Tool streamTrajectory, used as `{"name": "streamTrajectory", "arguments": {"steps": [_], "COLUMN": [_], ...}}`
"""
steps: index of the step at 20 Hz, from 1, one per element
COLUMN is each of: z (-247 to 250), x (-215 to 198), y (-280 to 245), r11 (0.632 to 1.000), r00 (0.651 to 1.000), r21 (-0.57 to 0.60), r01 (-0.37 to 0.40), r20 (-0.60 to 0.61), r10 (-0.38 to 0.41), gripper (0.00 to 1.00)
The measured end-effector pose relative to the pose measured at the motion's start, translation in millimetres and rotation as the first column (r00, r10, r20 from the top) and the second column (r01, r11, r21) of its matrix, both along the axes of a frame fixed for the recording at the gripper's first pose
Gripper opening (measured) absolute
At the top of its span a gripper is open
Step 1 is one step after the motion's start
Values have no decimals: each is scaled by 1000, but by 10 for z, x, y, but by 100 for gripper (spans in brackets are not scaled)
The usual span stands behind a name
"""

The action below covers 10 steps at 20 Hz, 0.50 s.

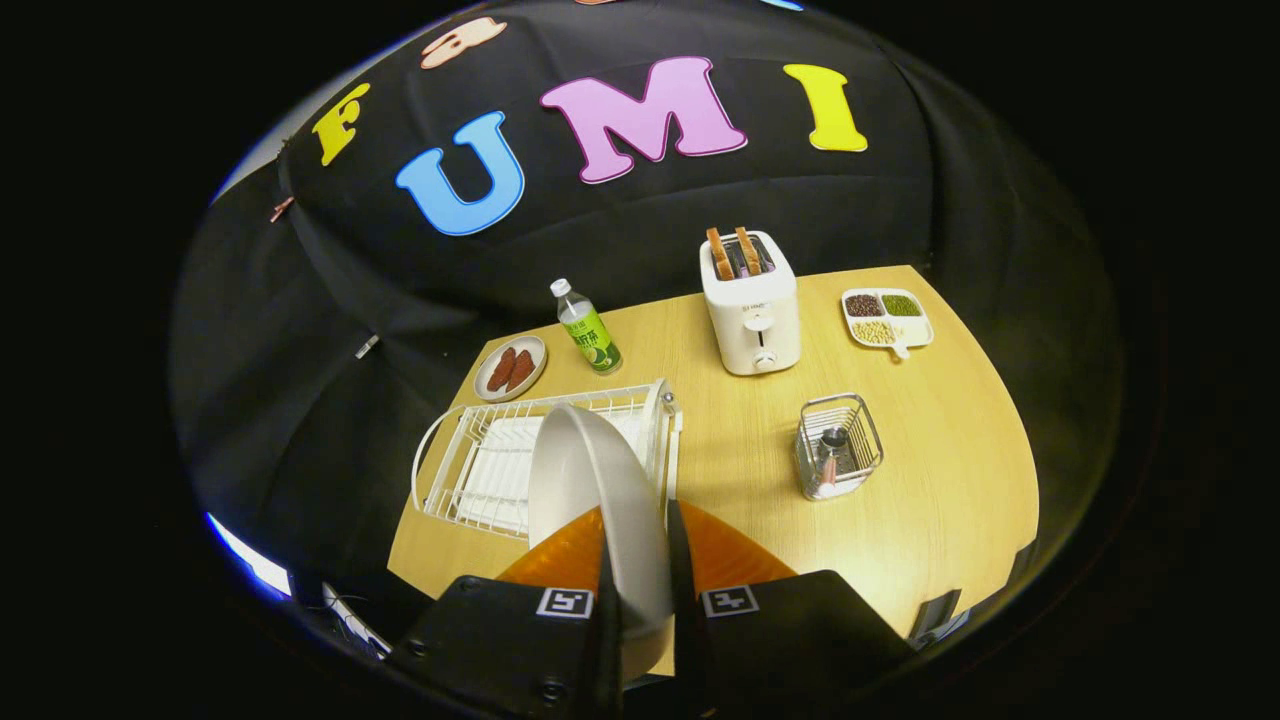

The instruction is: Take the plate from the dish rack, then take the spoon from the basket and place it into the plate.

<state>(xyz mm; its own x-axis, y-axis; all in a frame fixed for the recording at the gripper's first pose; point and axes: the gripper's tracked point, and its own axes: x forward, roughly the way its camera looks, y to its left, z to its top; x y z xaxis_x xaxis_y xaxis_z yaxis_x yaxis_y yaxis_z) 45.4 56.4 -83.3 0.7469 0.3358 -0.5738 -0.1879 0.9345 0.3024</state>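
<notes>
A white plate (pixel 590 480) stands on edge between my two fingers, and my gripper (pixel 640 560) is shut on its rim. The plate is lifted above the white wire dish rack (pixel 470 470), which sits on the left part of the wooden table (pixel 930 480) and holds nothing else that I can see. To the right of the fingers stands a small wire basket (pixel 840 445) with a metal spoon (pixel 830 455) leaning inside it. The plate hides the rack's right half.
Beyond the rack are a small dish of brown food (pixel 511 368) and a green-labelled bottle (pixel 588 328). A white toaster (pixel 750 305) with two slices stands at the back, and a divided dish of beans (pixel 886 318) at the back right.
</notes>
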Motion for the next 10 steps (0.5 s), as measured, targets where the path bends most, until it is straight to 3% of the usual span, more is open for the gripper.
{"name": "streamTrajectory", "arguments": {"steps": [5,10], "z": [-158,-759], "x": [-544,-690], "y": [-414,-916], "r11": [998,998], "r00": [1000,996], "r21": [52,69], "r01": [-31,16], "r20": [6,-86], "r10": [31,-10], "gripper": [24,24]}}
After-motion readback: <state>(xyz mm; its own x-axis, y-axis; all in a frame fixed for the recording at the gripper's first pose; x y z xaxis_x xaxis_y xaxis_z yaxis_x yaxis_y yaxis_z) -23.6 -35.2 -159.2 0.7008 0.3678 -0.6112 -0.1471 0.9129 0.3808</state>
